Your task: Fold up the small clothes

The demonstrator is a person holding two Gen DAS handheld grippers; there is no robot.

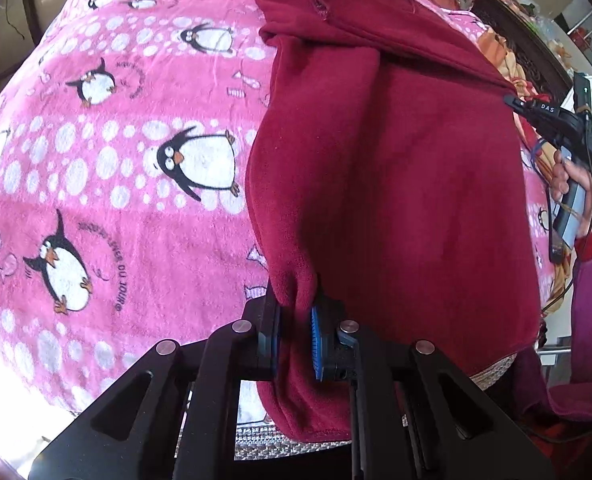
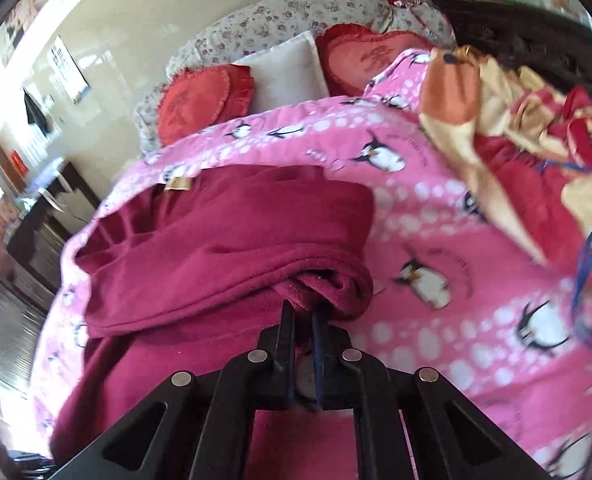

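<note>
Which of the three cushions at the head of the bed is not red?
The middle cushion: it is white and square, lying between two red frilled ones.

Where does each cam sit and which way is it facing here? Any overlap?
Left wrist: on the left gripper, looking steeply down at the maroon garment pinched between its pads, on the penguin blanket; the person's right hand shows at the right edge.
Right wrist: on the right gripper, angled down across the bed toward the pillows; jaws shut on a garment fold.
Shared: garment, blanket.
</note>
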